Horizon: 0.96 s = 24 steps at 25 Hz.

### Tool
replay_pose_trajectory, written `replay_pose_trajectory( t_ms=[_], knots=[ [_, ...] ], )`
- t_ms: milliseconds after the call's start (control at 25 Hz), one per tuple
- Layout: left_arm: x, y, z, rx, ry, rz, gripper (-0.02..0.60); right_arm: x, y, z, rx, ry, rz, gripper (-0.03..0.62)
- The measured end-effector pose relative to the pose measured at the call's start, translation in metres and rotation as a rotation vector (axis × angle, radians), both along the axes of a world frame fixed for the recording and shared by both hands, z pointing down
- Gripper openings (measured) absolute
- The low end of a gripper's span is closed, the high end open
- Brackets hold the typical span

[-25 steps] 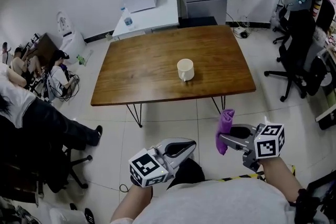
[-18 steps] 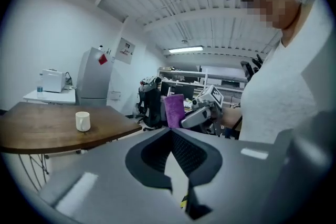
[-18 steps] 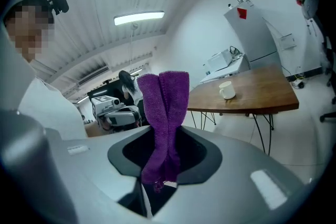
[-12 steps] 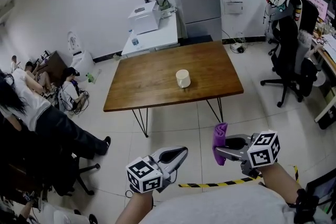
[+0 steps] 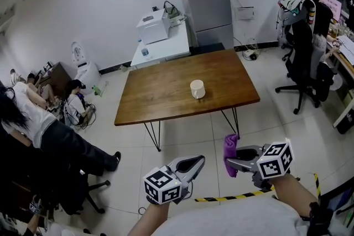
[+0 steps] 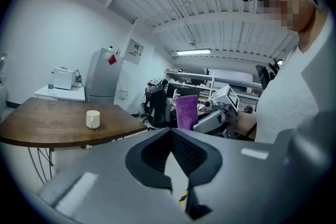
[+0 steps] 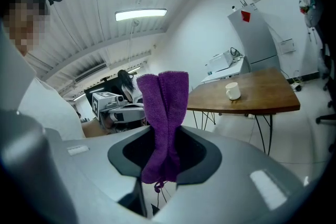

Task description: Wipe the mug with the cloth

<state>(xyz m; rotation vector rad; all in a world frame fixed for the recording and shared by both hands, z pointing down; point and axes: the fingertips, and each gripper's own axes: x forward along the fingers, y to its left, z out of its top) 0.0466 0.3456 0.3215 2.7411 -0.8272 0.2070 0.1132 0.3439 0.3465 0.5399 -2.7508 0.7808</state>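
A cream mug (image 5: 197,88) stands near the middle of the brown wooden table (image 5: 160,96), well ahead of both grippers; it also shows as the mug (image 6: 93,118) and the mug (image 7: 232,91). My right gripper (image 5: 232,160) is shut on a folded purple cloth (image 5: 230,148), which hangs between its jaws, cloth (image 7: 164,123). The left gripper (image 5: 194,163) is shut and holds nothing. Both are held low over the tiled floor, short of the table. From the left gripper view the cloth (image 6: 186,112) and the right gripper (image 6: 218,118) appear off to the right.
A grey fridge (image 5: 207,3) and a white counter (image 5: 163,44) with a printer stand behind the table. Black office chairs (image 5: 301,58) are at the right. People sit on the floor and a chair at the left (image 5: 38,124). Yellow-black tape (image 5: 221,197) marks the floor.
The view has pulled back and tilted up: the table and mug now sit farther off and the fridge shows. Both grippers keep their grip and stay low in front of me.
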Motion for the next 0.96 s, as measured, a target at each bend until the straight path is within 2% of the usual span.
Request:
replay_pose_trajectory(
  t_ms=[320,960],
  knots=[
    [0.004,0.006,-0.005,0.012,-0.008,0.052,0.003,-0.008,-0.002,0.000,0.009,0.009,0.018,0.120],
    [0.006,0.020,-0.001,-0.012,-0.007,0.088,0.003,-0.012,0.009,0.004,-0.006,0.024,0.032,0.120]
  ],
)
